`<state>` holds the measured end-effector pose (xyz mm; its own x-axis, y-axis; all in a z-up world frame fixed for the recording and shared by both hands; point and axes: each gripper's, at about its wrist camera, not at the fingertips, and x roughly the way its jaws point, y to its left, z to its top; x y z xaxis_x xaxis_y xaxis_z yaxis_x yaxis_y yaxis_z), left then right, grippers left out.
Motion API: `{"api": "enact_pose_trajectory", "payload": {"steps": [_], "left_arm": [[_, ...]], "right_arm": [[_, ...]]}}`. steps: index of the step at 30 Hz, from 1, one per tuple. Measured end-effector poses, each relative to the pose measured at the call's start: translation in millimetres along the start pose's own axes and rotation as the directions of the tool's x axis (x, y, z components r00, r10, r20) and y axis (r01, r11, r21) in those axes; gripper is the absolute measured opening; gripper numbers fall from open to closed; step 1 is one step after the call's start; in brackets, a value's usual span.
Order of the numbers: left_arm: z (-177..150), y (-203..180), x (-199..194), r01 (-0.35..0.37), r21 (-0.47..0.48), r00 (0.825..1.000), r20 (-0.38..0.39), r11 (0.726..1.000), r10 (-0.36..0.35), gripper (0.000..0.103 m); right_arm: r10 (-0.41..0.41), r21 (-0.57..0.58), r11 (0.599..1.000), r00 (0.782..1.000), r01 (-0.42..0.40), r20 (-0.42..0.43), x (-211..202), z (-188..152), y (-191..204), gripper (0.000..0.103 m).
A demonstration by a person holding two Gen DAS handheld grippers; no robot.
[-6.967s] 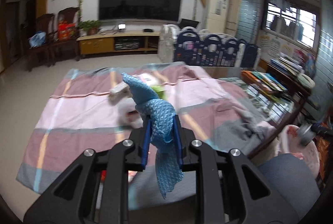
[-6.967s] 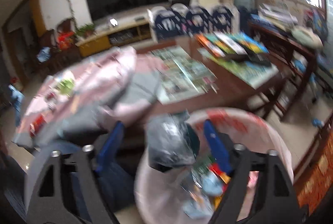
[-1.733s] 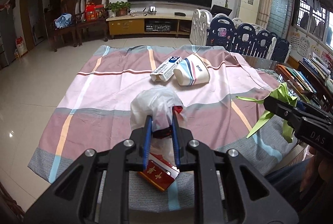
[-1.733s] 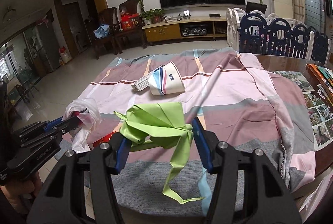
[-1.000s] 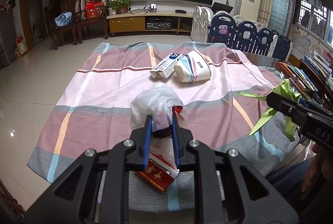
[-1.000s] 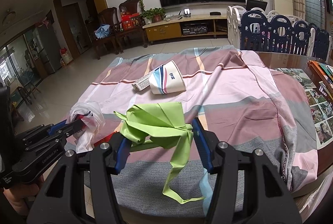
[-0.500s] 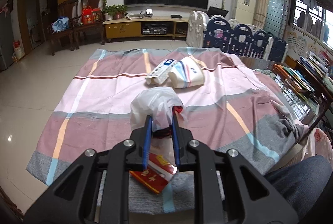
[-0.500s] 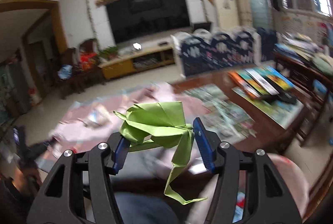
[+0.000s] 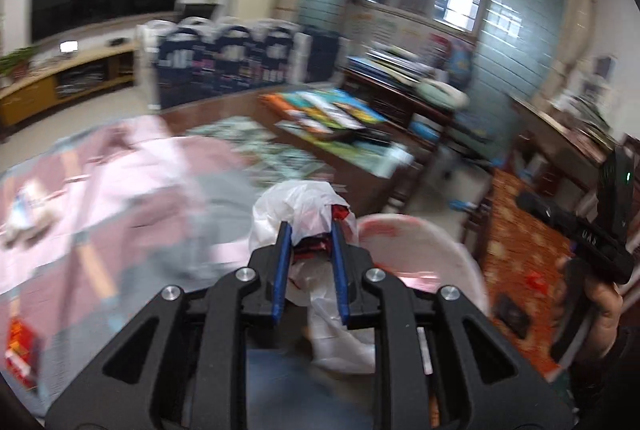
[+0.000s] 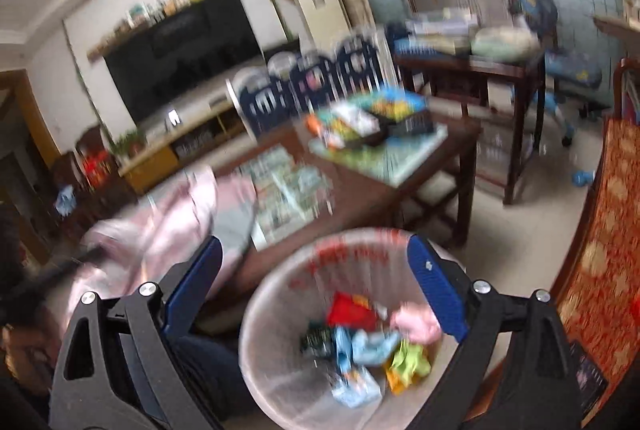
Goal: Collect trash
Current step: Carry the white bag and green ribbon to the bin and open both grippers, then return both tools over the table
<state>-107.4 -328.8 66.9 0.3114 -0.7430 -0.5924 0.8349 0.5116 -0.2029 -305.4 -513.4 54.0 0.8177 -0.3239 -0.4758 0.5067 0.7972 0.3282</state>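
Observation:
My left gripper (image 9: 308,230) is shut on a white plastic bag (image 9: 304,202) with red wrappers inside, held in the air beside the pink trash bin (image 9: 420,250). My right gripper (image 10: 316,254) is open and empty, right above the same pink bin (image 10: 272,294). The green paper (image 10: 408,360) lies inside the bin among several other scraps, with blue cloth (image 10: 368,344) and a red wrapper (image 10: 348,308). The right gripper's body shows at the right edge of the left wrist view (image 9: 592,238).
The table with the pink and grey striped cloth (image 9: 100,170) is to the left, with a red packet (image 9: 20,346) at its near edge. Books (image 9: 328,114) lie on the bare wooden end. A red patterned chair (image 10: 604,230) stands right of the bin.
Both grippers swung right from the table to the bin. The right gripper opened and the green paper dropped into the bin. The left gripper still holds the white bag.

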Motion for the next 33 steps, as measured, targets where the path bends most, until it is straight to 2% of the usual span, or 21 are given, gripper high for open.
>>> {"api": "enact_pose_trajectory", "payload": {"steps": [1,2,3,4,5,7,9,11,13,15,17,19,21,23,25,27,31,33], "left_arm": [[2.9,-19.6,14.0,0.025,0.033,0.999,-0.029,0.999,-0.024,0.042],[4.2,-42.6,32.7,0.027,0.085,0.997,-0.076,0.996,-0.020,0.070],[3.5,-52.0,40.5,0.011,0.113,0.996,-0.085,0.994,-0.002,0.079],[0.8,-60.9,45.6,-0.019,0.142,0.997,-0.073,0.990,0.030,0.083],[-1.3,-62.8,46.9,-0.032,0.149,0.996,-0.078,0.988,0.044,0.083],[-6.3,-54.8,37.8,-0.023,0.111,0.995,-0.090,0.994,0.033,0.085],[-9.9,-34.2,18.4,-0.046,0.073,0.997,-0.054,0.996,0.050,0.092],[-15.0,-7.4,-7.4,-0.103,0.049,0.995,-0.014,0.994,0.104,0.094],[-20.2,22.4,-32.0,-0.177,0.029,0.984,0.019,0.984,0.177,0.095],[-27.0,50.3,-56.7,-0.276,0.025,0.960,0.054,0.961,0.274,0.096],[-37.8,82.5,-83.8,-0.393,0.021,0.917,0.088,0.920,0.389,0.098],[-50.8,114.3,-107.8,-0.477,-0.001,0.875,0.097,0.879,0.475,0.098],[-62.1,141.4,-125.0,-0.534,-0.048,0.840,0.081,0.844,0.536,0.099],[-76.9,167.4,-142.0,-0.565,-0.115,0.817,0.056,0.817,0.574,0.099],[-92.5,190.4,-154.4,-0.592,-0.180,0.795,0.030,0.786,0.605,0.099],[-112.5,214.8,-168.2,-0.627,-0.253,0.762,0.001,0.737,0.648,0.099],[-141.4,249.3,-180.6,-0.654,-0.346,0.725,-0.030,0.673,0.689,0.099],[-152.9,261.2,-184.1,-0.654,-0.381,0.720,-0.049,0.654,0.692,0.099]], "right_arm": [[0.007,-0.006,1.000,1.000,-0.007,0.024,-7.4,6.5,1.8,0.093],[0.015,-0.012,1.000,0.999,-0.015,0.044,-13.4,12.4,3.5,0.094],[0.028,-0.018,0.999,0.998,-0.027,0.060,-17.9,18.3,5.0,0.094],[0.037,-0.025,0.999,0.997,-0.036,0.067,-21.2,23.5,6.4,0.094],[0.046,-0.035,0.998,0.996,-0.043,0.071,-25.2,24.4,9.9,0.094],[0.060,-0.043,0.997,0.996,-0.057,0.070,-28.7,22.2,14.9,0.094],[0.080,-0.046,0.996,0.995,-0.078,0.055,-26.5,16.2,21.7,0.094],[0.097,-0.056,0.994,0.995,-0.095,0.032,-21.1,9.8,32.4,0.095],[0.119,-0.068,0.991,0.993,-0.119,-0.005,-8.3,1.1,48.5,0.095],[0.159,-0.080,0.984,0.986,-0.162,-0.039,5.3,-8.6,71.7,0.095],[0.189,-0.110,0.974,0.979,-0.197,-0.078,20.2,-19.1,99.7,0.095],[0.234,-0.135,0.959,0.965,-0.249,-0.115,34.9,-29.1,132.6,0.095],[0.276,-0.173,0.937,0.947,-0.303,-0.166,54.8,-39.3,170.7,0.095],[0.319,-0.210,0.905,0.917,-0.370,-0.240,75.3,-50.1,215.1,0.095],[0.353,-0.250,0.871,0.894,-0.422,-0.277,87.3,-60.6,256.6,0.095],[0.373,-0.291,0.839,0.875,-0.460,-0.308,97.7,-71.3,294.1,0.095],[0.403,-0.370,0.785,0.863,-0.497,-0.305,112.1,-95.2,350.6,0.095],[0.409,-0.412,0.759,0.861,-0.505,-0.303,119.8,-111.5,365.0,0.095]]}}
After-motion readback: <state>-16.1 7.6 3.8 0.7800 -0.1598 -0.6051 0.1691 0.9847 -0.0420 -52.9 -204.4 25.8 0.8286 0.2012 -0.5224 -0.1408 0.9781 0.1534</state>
